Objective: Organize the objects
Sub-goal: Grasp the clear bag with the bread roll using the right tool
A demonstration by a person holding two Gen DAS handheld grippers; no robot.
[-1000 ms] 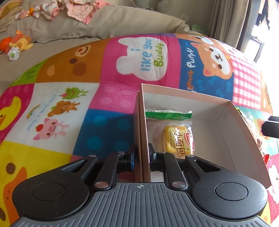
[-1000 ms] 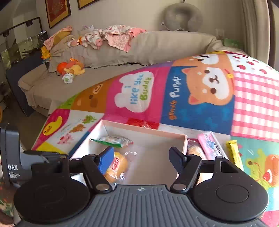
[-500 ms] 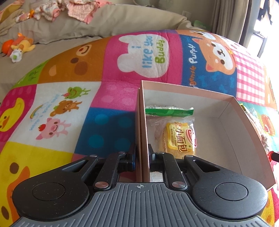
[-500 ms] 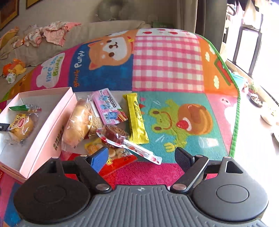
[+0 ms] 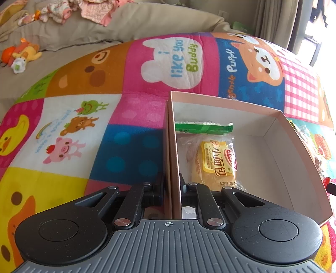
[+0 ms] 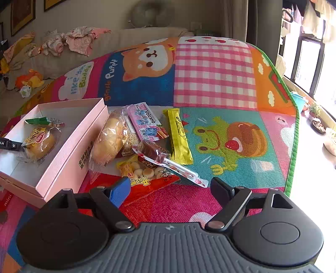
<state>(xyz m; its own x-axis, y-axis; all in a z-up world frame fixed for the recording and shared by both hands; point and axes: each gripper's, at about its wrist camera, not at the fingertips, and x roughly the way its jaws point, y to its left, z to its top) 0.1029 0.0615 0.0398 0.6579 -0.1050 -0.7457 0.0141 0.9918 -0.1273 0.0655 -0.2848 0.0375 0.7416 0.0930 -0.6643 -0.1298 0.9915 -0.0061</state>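
My left gripper [image 5: 171,187] is shut on the near left wall of the pink box [image 5: 298,151]. Inside the box lie a yellow bread packet [image 5: 216,161] and a green-topped packet [image 5: 203,127]. The box also shows in the right wrist view [image 6: 69,147]. My right gripper [image 6: 170,189] is open and empty, above the mat just in front of a snack pile: a clear-wrapped bun [image 6: 109,138], a pink Volcano pack [image 6: 147,124], a yellow bar [image 6: 179,136], a red cookie bag [image 6: 145,176] and a wrapped candy stick [image 6: 166,159].
Everything lies on a patchwork cartoon play mat [image 6: 214,82]. A beige sofa [image 5: 147,19] with clothes and a plush toy [image 5: 21,54] stands behind. The mat's green right edge [image 6: 294,147] meets bare floor with small pots [image 6: 317,124].
My right gripper swung right from over the box to the snack pile beside it and stays open. My left gripper kept its grip on the box wall, barely moving.
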